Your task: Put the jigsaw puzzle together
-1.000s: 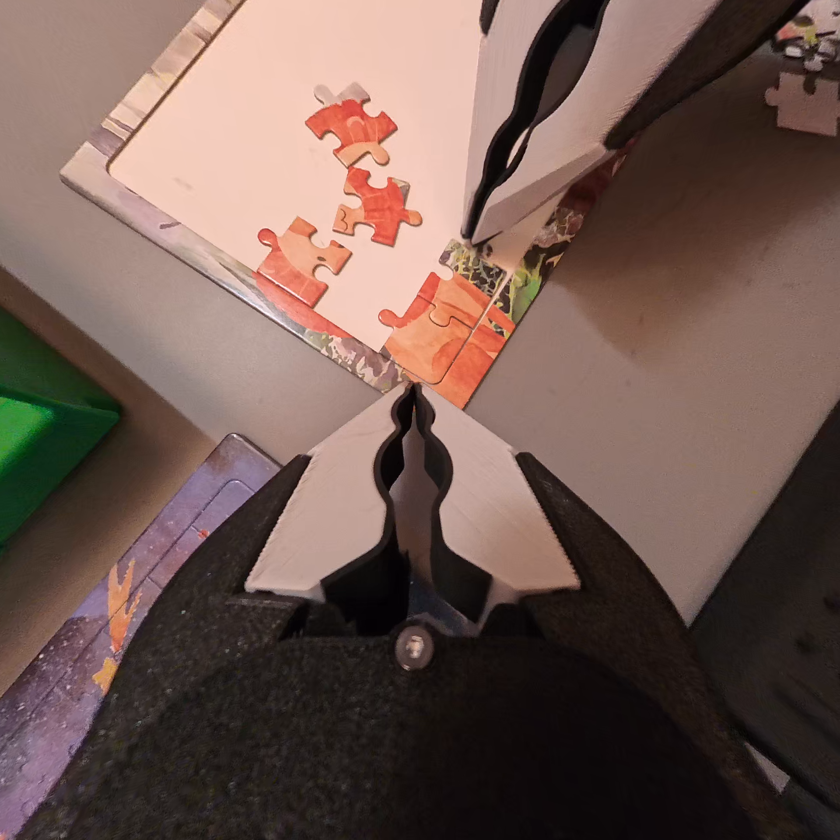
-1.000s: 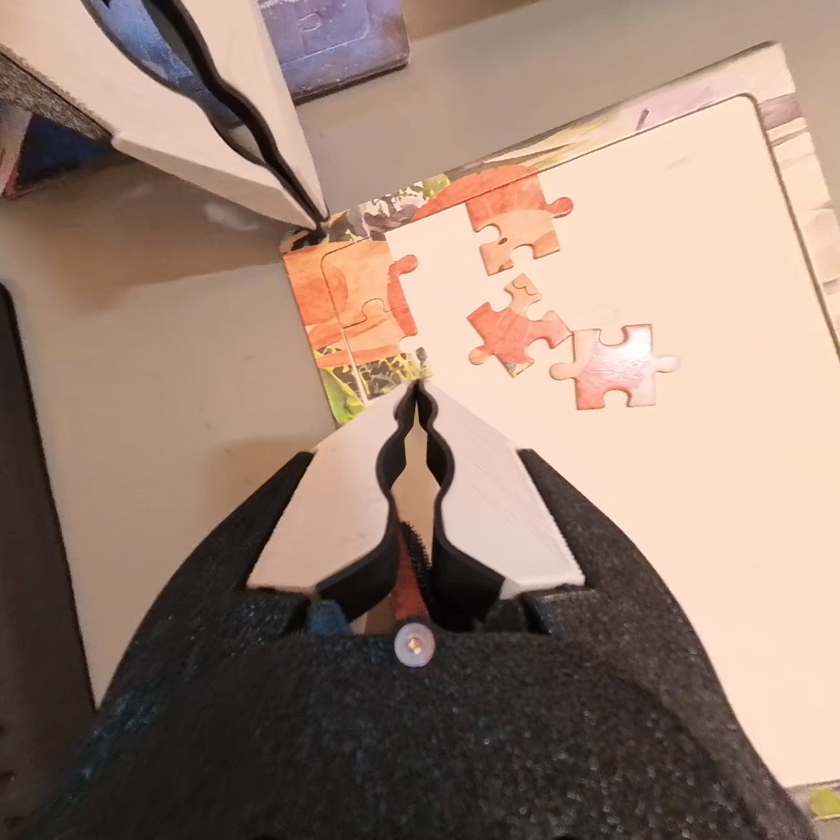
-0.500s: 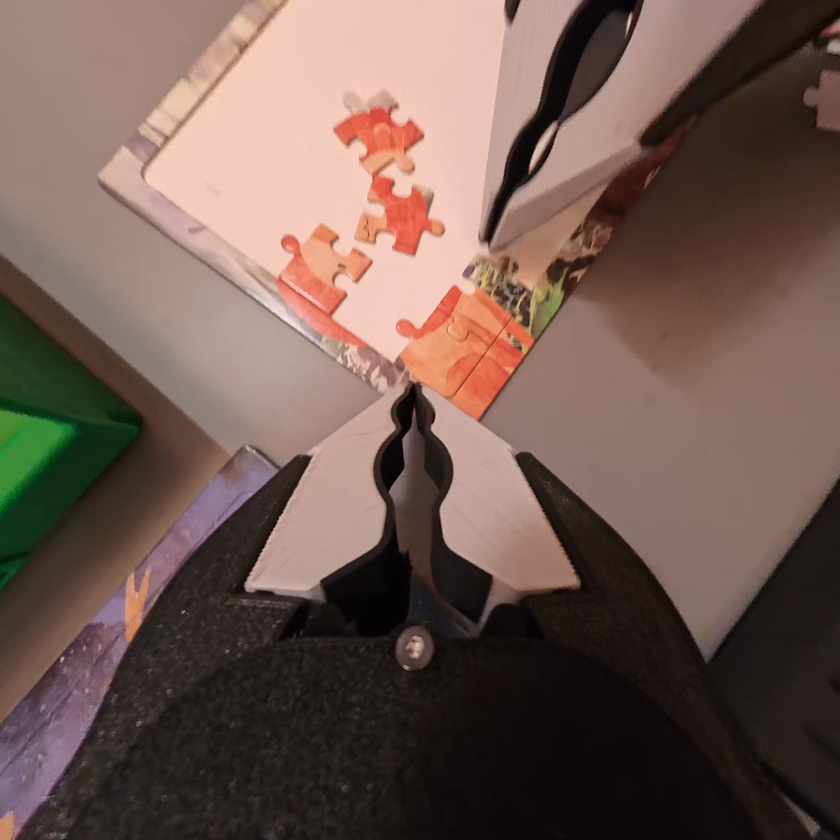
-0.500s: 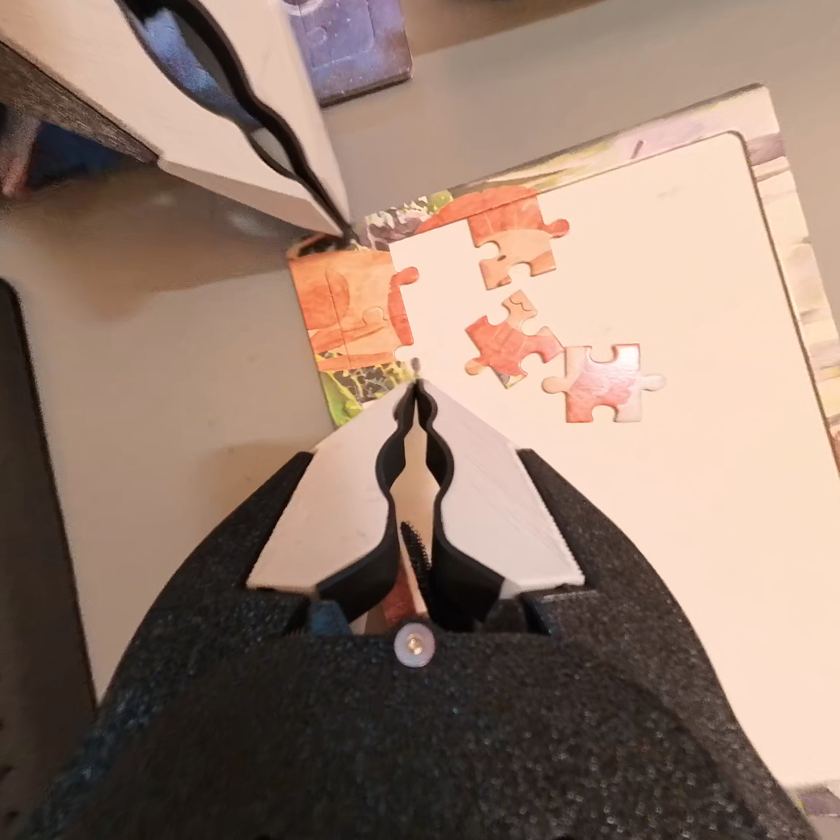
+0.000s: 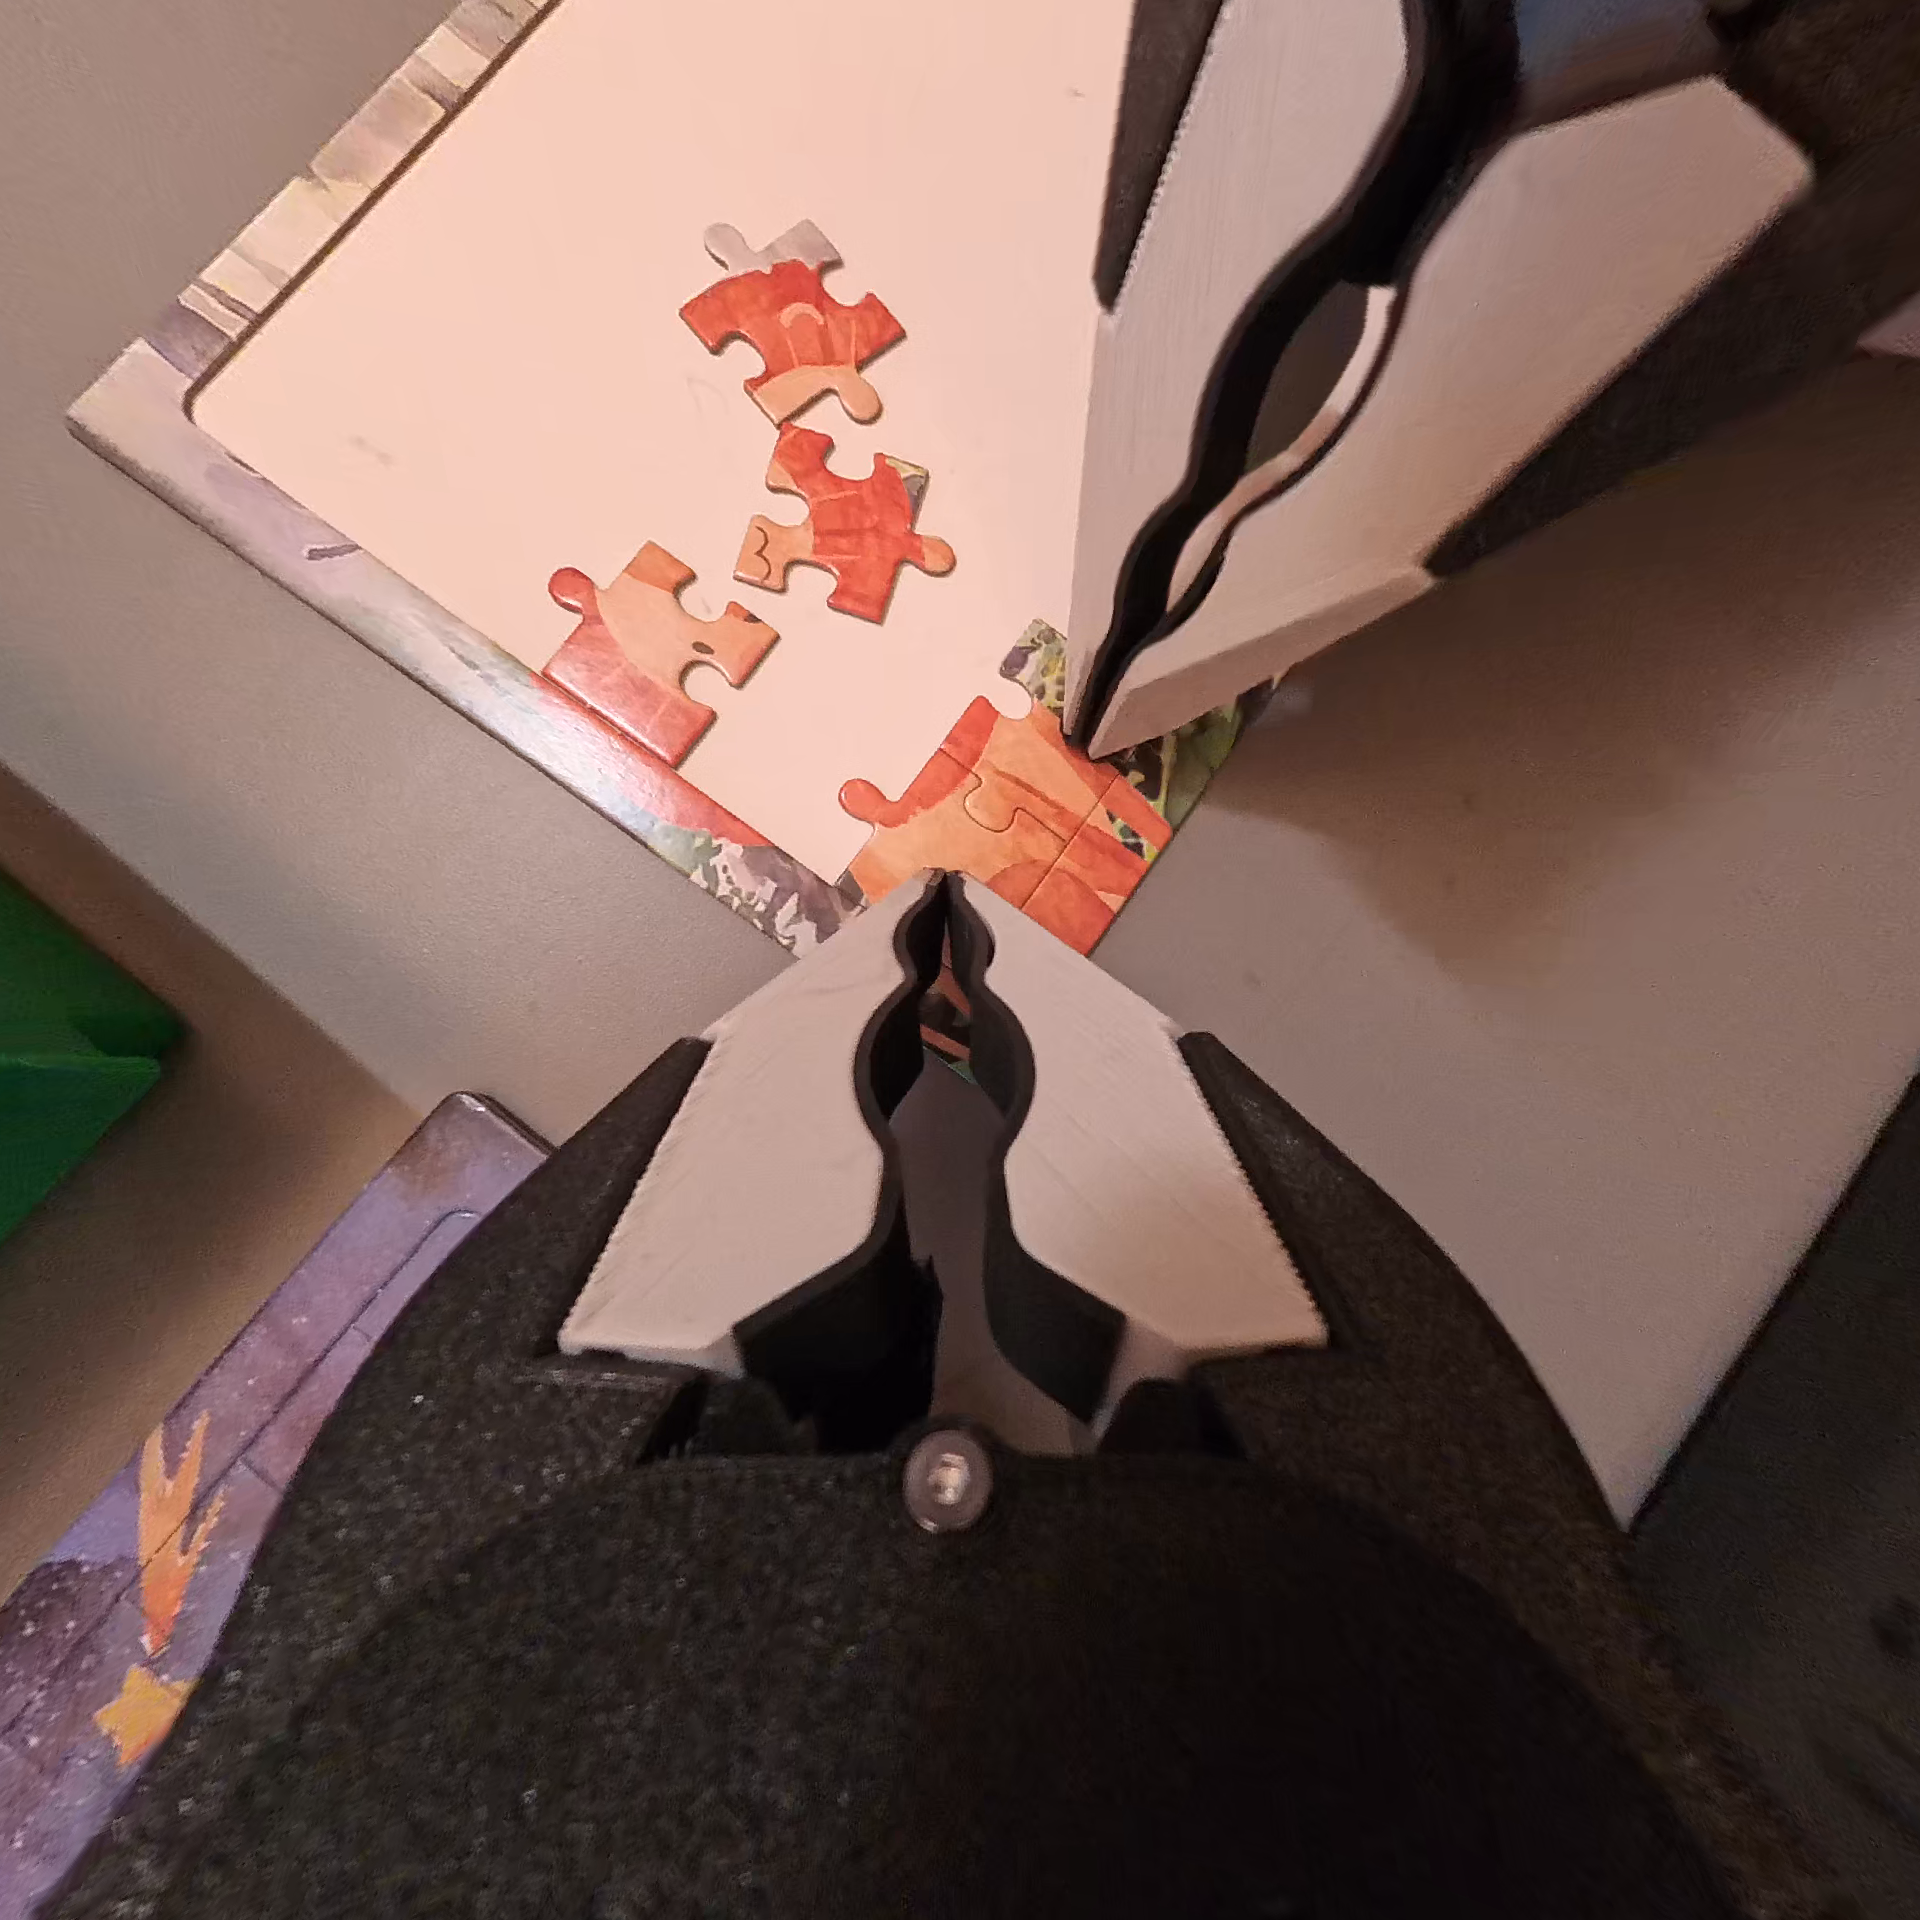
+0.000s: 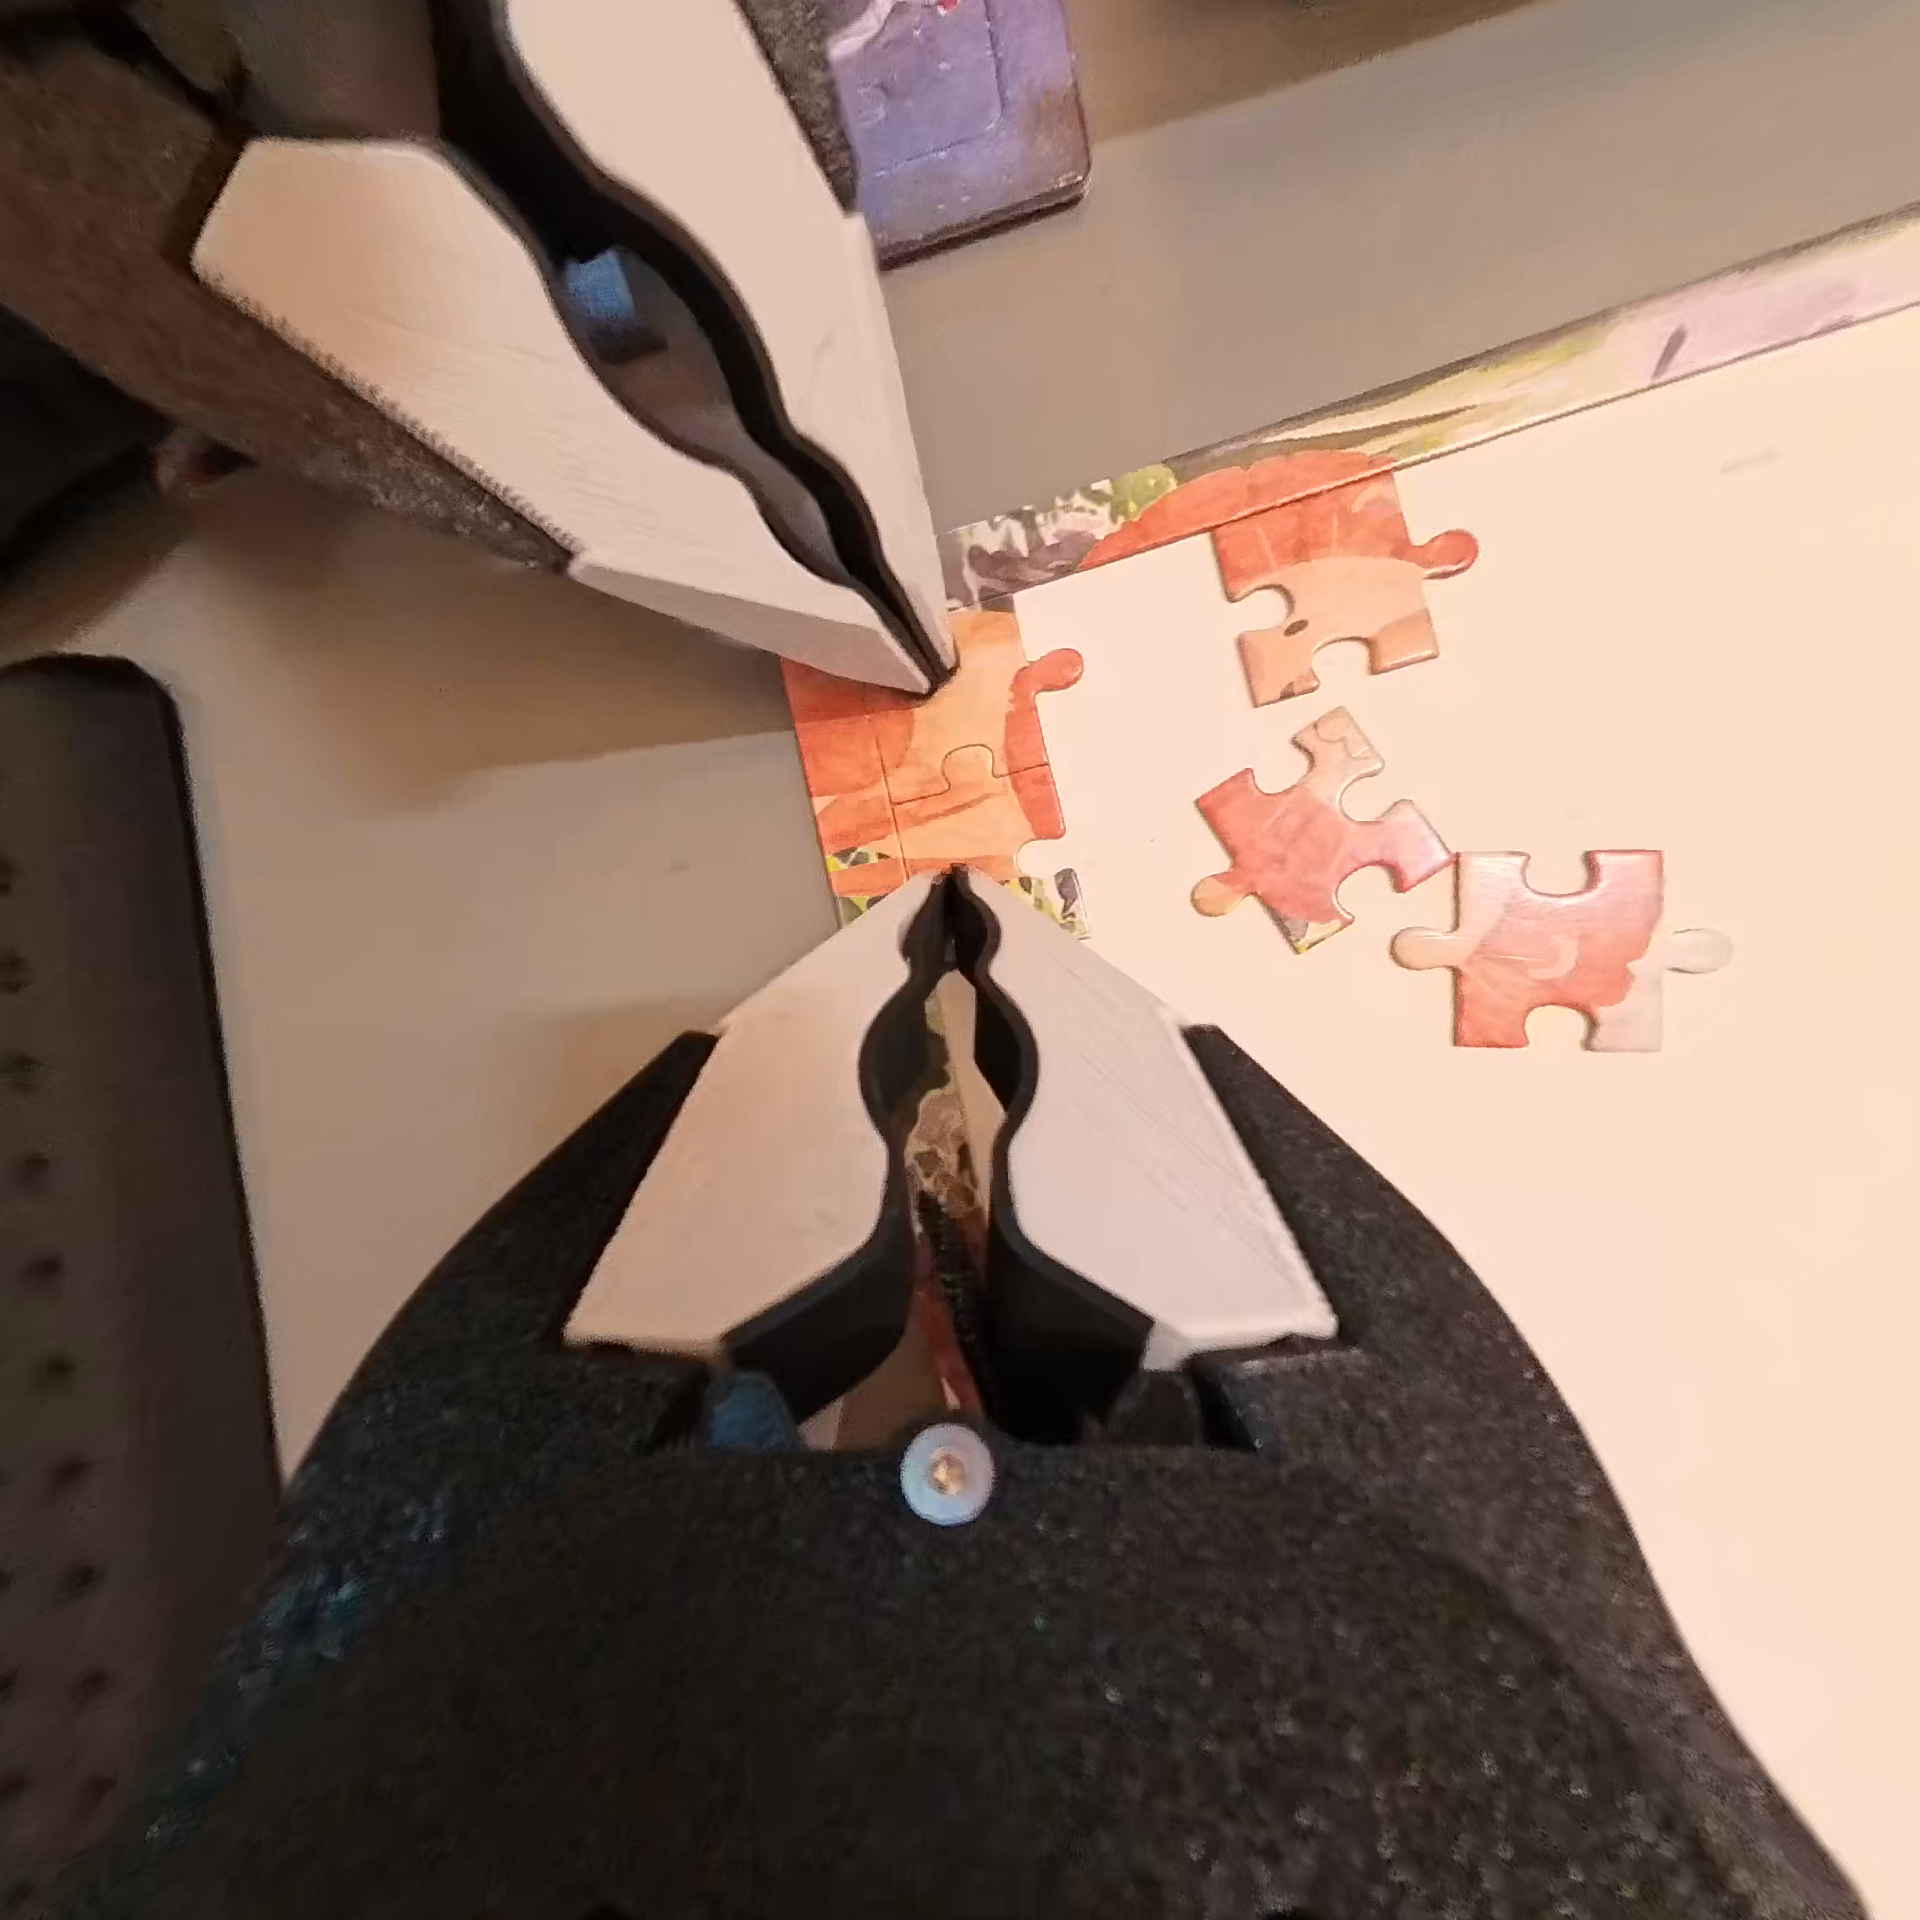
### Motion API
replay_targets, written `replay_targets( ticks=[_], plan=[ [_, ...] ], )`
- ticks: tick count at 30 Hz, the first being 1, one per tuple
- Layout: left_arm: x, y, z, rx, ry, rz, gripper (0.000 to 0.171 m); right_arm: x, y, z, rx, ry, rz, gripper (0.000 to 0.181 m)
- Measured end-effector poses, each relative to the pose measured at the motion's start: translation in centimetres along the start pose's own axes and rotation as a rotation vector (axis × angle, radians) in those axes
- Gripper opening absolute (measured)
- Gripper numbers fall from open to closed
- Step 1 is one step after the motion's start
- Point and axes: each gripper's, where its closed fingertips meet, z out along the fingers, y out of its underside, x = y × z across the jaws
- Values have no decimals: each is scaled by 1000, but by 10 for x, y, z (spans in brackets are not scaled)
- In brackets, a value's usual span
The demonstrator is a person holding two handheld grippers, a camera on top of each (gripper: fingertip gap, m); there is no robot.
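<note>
Both tongs on corner pieces

**Orange pieces in a corner of the tray**

The puzzle tray lies flat, its pale bed edged by a printed frame. In one corner of the tray sit two joined orange pieces, interlocked and flush with the frame. Another orange piece lies against the tray's frame near that corner. Two loose orange pieces lie face up farther into the bed, almost touching each other.
</note>
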Motion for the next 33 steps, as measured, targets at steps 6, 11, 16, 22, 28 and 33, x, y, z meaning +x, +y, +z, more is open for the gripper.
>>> replay_targets(
  ticks=[6,11,16,22,28,33],
  plan=[
    [8,-25,-2,84,-5,25,0,10,-12,-32,84,-5,55,0],
    [13,-18,13,10,-18,54,0,30,-4,-66,124,97,72,0],
    [15,-16,15,12,-12,36,0,35,12,-108,251,138,157,0],
    [11,-34,1,102,-45,14,5,14,57,-190,561,155,287,0],
    [-10,-51,-64,302,-296,-192,16,-29,134,-239,757,269,339,1],
    [28,-29,-77,399,-366,-396,16,-36,202,-271,745,481,444,9]
  ],
)
